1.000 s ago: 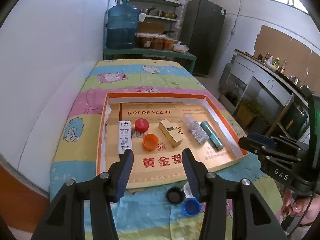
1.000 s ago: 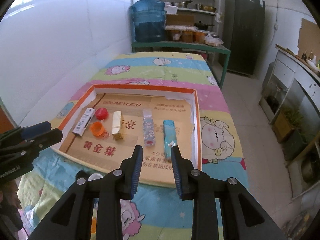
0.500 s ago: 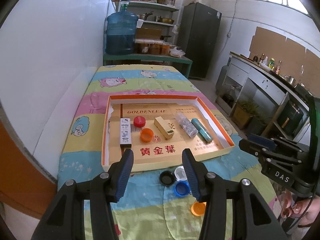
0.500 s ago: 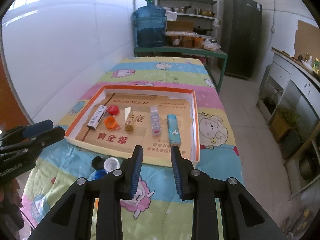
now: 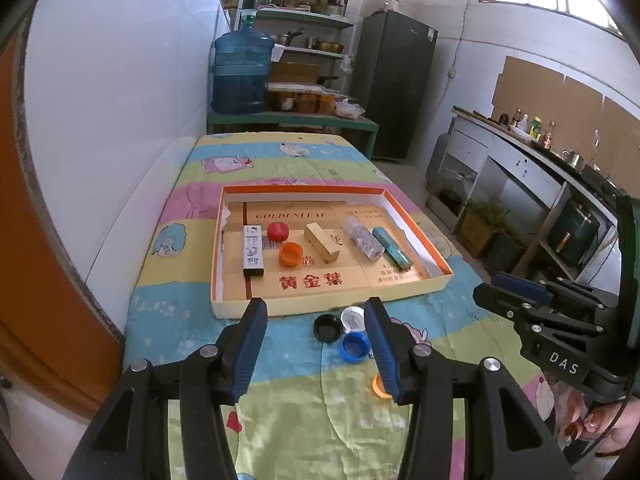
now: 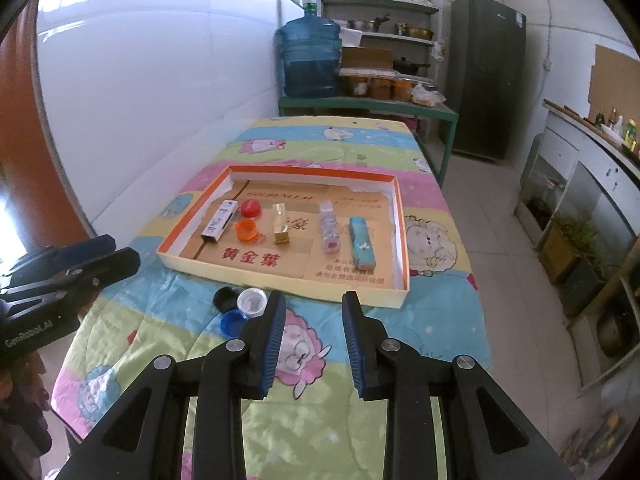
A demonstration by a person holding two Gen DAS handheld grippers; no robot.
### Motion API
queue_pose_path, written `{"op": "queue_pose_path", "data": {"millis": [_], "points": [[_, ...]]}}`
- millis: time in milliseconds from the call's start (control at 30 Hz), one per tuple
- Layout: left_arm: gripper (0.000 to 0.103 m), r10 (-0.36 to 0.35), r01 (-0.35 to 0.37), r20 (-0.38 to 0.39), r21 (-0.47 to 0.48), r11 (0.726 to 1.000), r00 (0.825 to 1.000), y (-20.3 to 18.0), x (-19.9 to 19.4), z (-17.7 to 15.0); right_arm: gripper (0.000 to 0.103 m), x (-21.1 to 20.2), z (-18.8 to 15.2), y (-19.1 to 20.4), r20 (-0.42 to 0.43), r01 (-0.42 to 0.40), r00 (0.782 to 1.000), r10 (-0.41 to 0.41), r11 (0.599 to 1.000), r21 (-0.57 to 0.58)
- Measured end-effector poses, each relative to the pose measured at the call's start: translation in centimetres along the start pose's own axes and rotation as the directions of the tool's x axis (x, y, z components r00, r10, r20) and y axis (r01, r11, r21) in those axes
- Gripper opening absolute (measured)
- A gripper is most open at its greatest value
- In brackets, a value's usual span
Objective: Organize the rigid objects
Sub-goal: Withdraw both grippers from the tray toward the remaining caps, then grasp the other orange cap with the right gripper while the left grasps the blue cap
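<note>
An orange-rimmed cardboard tray lies on the table. In it are a white box, a red cap, an orange cap, a gold box, a patterned pack and a teal pack. Black, white and blue caps lie in front of the tray, and an orange cap is half hidden by a finger. My left gripper is open and empty above them. My right gripper is open and empty, near the table's front.
A cartoon-print cloth covers the table. A white wall runs along the left. A blue water jug, shelves and a dark fridge stand beyond the far end. A counter stands across the aisle at right.
Both grippers have pulled back and up from the tray. The loose caps in front of the tray have come fully into view. Both stay open and empty.
</note>
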State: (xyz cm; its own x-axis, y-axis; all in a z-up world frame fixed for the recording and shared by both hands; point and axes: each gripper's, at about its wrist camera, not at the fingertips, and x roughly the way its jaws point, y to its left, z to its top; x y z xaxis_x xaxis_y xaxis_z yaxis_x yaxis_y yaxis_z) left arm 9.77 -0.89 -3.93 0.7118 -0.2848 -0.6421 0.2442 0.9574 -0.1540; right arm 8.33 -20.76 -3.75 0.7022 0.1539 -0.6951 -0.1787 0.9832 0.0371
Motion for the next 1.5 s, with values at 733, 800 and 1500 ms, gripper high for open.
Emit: {"op": "queue_pose_path", "data": {"millis": [733, 800, 1500], "points": [[0.05, -0.037, 0.037, -0.007, -0.022, 0.999, 0.999, 0.1, -2.0, -4.3, 0.03, -0.6, -5.0, 4.1, -0.058, -0.077, 0.995, 0.076, 0.997, -0.012], [0.05, -0.038, 0.037, -0.018, -0.027, 0.999, 0.999, 0.1, -1.9, -4.9, 0.033, -0.2, -5.6, 4.3, -0.076, -0.076, 0.994, 0.075, 0.997, -0.011], [0.05, -0.048, 0.043, -0.071, -0.069, 0.997, 0.996, 1.5, 0.5, -6.6, 0.042, 6.4, -7.8, 5.6, -0.131, -0.085, 0.988, 0.078, 0.995, -0.047]]}}
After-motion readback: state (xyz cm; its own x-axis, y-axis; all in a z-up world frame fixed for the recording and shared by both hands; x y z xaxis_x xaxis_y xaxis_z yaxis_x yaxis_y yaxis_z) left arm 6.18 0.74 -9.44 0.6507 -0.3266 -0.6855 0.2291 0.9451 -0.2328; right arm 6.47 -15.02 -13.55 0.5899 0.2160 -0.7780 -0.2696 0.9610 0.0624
